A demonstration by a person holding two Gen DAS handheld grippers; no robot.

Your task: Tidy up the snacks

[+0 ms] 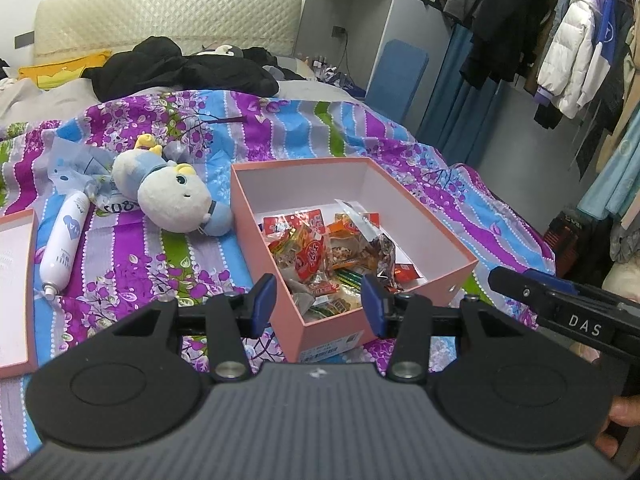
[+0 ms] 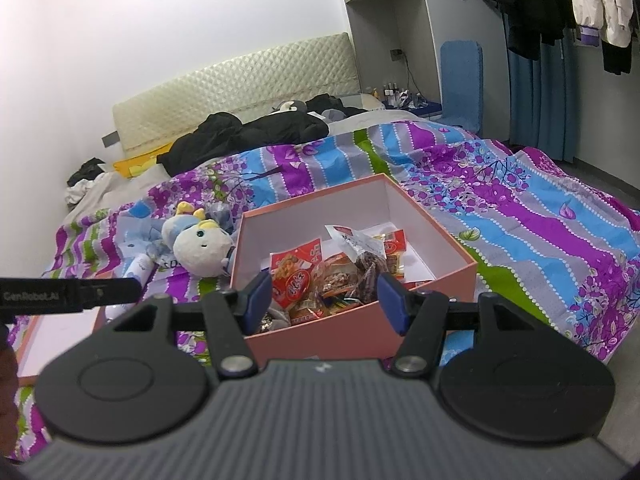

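A pink cardboard box (image 1: 332, 326) stands open on the bed and holds a heap of snack packets (image 1: 320, 254). It also shows in the right wrist view (image 2: 332, 334) with the snack packets (image 2: 320, 276) inside. My left gripper (image 1: 318, 306) is open and empty, above the box's near edge. My right gripper (image 2: 324, 300) is open and empty, above the box's near wall. The right gripper's body (image 1: 560, 308) shows at the right of the left wrist view. The left gripper's body (image 2: 68, 292) shows at the left of the right wrist view.
A plush toy (image 1: 172, 196) and a white spray can (image 1: 64, 244) lie left of the box on the patterned bedspread (image 1: 280, 124). The pink box lid (image 1: 16, 288) lies at far left. Black clothes (image 1: 180, 68) are heaped near the headboard. A clothes rack (image 1: 568, 40) stands at right.
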